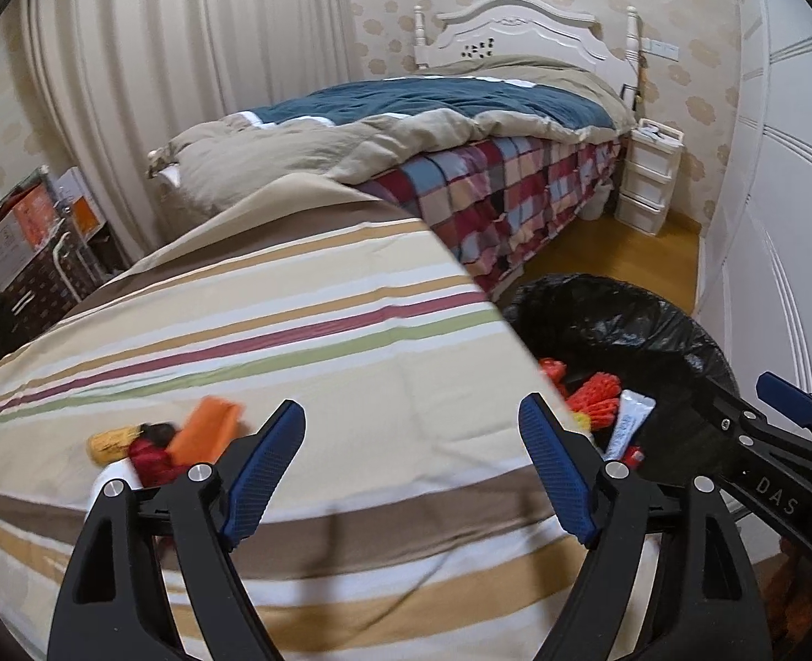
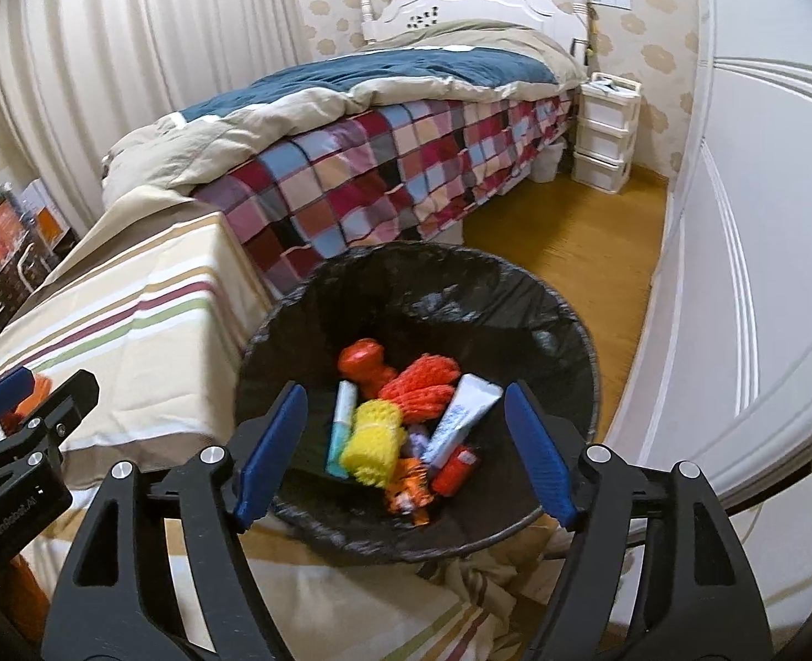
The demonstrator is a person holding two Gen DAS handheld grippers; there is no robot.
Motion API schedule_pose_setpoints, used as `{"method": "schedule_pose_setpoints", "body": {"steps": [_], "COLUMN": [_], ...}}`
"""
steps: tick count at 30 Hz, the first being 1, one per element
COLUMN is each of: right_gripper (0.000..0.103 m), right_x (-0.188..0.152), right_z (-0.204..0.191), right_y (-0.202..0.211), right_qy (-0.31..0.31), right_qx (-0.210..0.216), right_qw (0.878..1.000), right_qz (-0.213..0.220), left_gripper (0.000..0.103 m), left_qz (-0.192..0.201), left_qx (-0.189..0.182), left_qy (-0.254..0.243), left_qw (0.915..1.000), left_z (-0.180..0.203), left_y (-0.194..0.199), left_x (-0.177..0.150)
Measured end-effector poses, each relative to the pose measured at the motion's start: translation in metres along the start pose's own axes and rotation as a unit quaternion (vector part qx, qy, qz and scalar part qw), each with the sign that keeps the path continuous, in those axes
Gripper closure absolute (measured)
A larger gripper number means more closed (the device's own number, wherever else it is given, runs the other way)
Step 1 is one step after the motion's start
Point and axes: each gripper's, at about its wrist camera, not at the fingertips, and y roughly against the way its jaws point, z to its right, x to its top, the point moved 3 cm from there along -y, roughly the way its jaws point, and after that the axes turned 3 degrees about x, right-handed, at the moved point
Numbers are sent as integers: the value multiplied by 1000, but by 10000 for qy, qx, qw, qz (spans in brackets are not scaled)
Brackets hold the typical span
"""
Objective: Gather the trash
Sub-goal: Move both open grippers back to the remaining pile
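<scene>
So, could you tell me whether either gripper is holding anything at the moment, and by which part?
Nothing is held. The left gripper is open above the striped cloth, and the right gripper is open over the bin, with nothing between the fingers.

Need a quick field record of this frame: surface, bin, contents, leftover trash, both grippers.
surface: striped cloth
bin: black-lined bin, beside the cloth's edge
bin contents: yellow mesh, orange mesh, white tube, other bits
left on cloth: orange item, yellow item, red item
left gripper: open, empty, over cloth
right gripper: open, empty, over bin
</scene>
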Motion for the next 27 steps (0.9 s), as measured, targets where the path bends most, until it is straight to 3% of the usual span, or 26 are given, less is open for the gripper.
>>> {"method": "schedule_pose_setpoints", "body": {"steps": [15,27], "right_gripper": [29,29], "right_x": [-21,-34], "right_z": [-85,-137], "right_y": [10,10], "right_qy": [620,1123], "right_qx": [513,723], "right_qw": [9967,9906], "right_qz": [-139,-288], "left_gripper": [23,23], "left_qz": [-43,-293], "left_qx": [497,862], "left_qy": [523,997], "left_qw": [9974,9908], "left_z": [-82,-141], "left_y": [26,25], "left_x": [-37,-65]}}
